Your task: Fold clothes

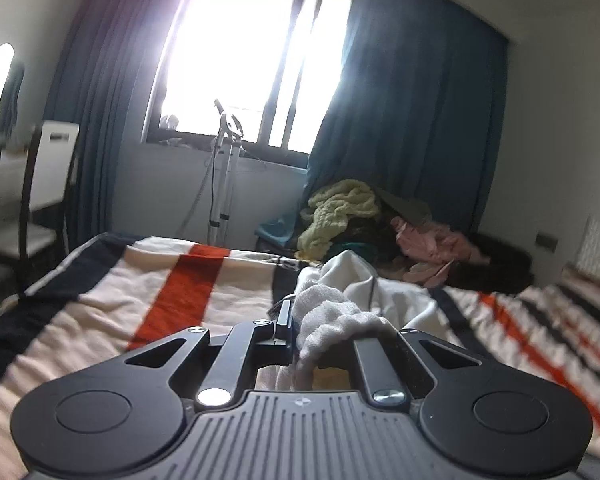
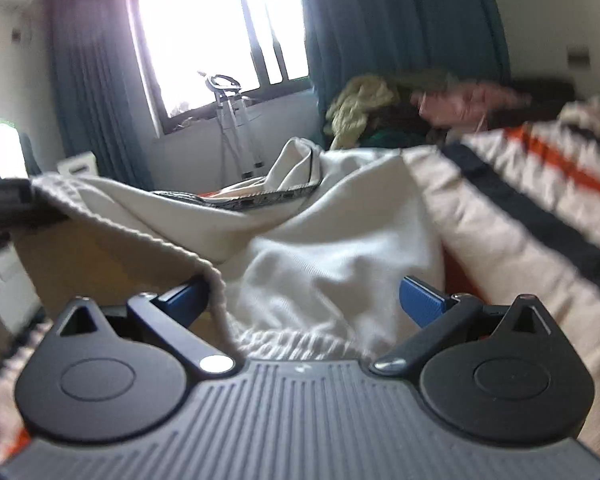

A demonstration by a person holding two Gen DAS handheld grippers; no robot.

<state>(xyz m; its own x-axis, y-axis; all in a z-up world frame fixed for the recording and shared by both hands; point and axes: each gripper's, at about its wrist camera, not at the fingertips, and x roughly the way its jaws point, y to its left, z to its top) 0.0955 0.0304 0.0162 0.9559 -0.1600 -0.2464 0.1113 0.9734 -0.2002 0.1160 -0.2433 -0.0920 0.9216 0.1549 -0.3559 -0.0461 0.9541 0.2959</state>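
In the left wrist view, the left gripper point(image 1: 300, 332) pinches a bunched fold of one white garment point(image 1: 336, 316), a soft, nubbly knit. Only one black finger shows clearly; the other is buried under the cloth, which spills over the jaw. The garment trails forward across the striped blanket point(image 1: 140, 300), a fuzzy cream spread with broad orange and black bands. Beyond the bed lies a heap of clothes point(image 1: 380, 224): one chunky yellow-green knit, one crumpled pink piece, several dark ones. Two heavy blue curtains point(image 1: 412, 112) hang in long pleats beside one bright window point(image 1: 252, 56). One slim metal stand point(image 1: 224, 176) rises under the sill, and one chair point(image 1: 44, 184) with a dark frame sits at the left.

In the right wrist view, the right gripper point(image 2: 316, 300) has its two blue-padded fingers point(image 2: 420, 300) spread wide. The white garment point(image 2: 320, 256) fills the gap between them, its ribbed edge draped over the left pad; the frame is too blurred to tell whether the right pad touches it. A patterned dark band runs along an inner hem. The striped blanket point(image 2: 520, 216) climbs to the right.
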